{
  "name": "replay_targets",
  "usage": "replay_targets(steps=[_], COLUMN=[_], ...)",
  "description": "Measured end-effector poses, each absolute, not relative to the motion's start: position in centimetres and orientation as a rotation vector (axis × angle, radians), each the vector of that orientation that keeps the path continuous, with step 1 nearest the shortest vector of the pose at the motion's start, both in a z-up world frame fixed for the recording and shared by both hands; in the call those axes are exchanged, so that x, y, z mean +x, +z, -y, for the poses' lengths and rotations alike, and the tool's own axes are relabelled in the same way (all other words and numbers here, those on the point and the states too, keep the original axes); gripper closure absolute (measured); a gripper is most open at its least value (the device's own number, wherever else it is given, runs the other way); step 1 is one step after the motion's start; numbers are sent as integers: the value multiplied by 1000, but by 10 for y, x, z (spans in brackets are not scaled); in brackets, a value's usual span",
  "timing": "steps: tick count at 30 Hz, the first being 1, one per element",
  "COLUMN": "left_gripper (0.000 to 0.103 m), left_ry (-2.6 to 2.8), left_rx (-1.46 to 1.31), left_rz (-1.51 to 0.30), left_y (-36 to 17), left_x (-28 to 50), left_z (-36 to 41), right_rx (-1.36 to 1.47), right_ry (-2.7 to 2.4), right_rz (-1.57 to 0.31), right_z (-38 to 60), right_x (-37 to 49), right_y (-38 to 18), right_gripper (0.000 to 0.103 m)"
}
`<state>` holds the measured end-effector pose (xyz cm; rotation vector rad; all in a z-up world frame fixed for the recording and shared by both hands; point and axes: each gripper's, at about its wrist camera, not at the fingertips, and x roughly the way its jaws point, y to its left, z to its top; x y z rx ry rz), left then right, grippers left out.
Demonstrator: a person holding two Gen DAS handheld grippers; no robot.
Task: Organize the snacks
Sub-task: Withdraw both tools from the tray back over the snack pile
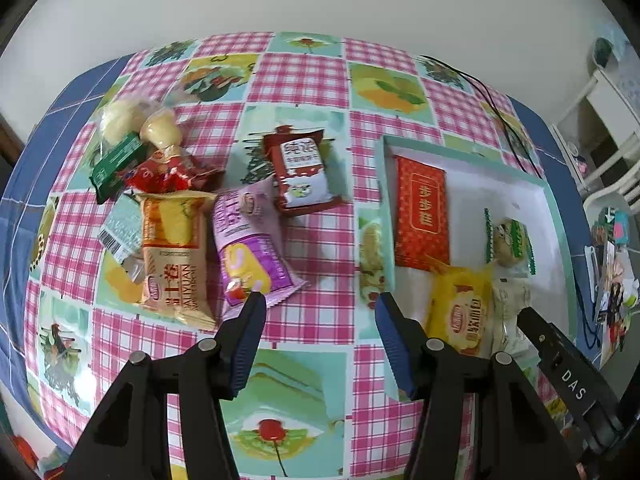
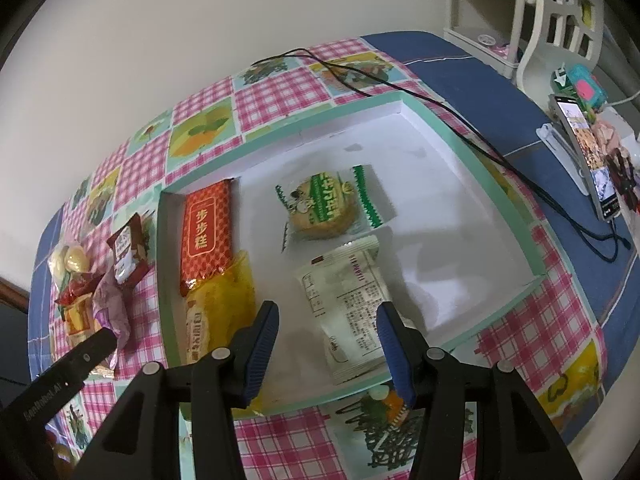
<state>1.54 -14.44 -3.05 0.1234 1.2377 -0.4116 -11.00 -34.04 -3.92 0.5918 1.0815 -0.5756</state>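
On the checked tablecloth at left lie loose snacks: a purple pack, an orange-beige pack, a red-and-white pack, a green pack and a bag of pale round sweets. My left gripper hovers open over bare cloth just in front of the purple pack. A teal-rimmed white tray holds a red pack, a yellow pack, a green-and-white pastry and a white pack. My right gripper hangs open above the white pack, not pressing it.
A black cable runs over the tray's far corner and off the table's right side. A phone on a stand and small clutter sit at the far right, beside a white chair. A plain wall backs the table.
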Motion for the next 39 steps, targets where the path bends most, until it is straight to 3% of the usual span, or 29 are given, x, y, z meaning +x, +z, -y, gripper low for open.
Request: replay_targets(steps=[6, 9, 13, 18, 21, 32, 39], left_gripper=[45, 45, 27, 21, 16, 2, 2], left_ry=[-412, -419, -423, -421, -410, -400, -423], left_rx=[129, 143, 168, 181, 184, 166, 187], left_rz=[-1246, -1255, -1251, -1239, -1230, -1225, -1176], left_y=[-33, -35, -38, -40, -41, -43, -34], left_x=[16, 16, 13, 13, 14, 16, 15], left_z=[145, 147, 151, 152, 150, 146, 146], right_rx=[577, 558, 522, 490, 473, 460, 436], right_ry=[-574, -574, -585, -598, -594, -568, -535], right_rz=[-1096, -1114, -1138, -1147, -1153, -1146, -1095], right_z=[337, 337, 336, 334, 332, 327, 317], right_x=[-107, -105, -103, -102, -100, -101, -102], right_y=[-40, -42, -45, -44, -45, -45, -39], right_gripper=[48, 43, 29, 7, 0, 0, 0])
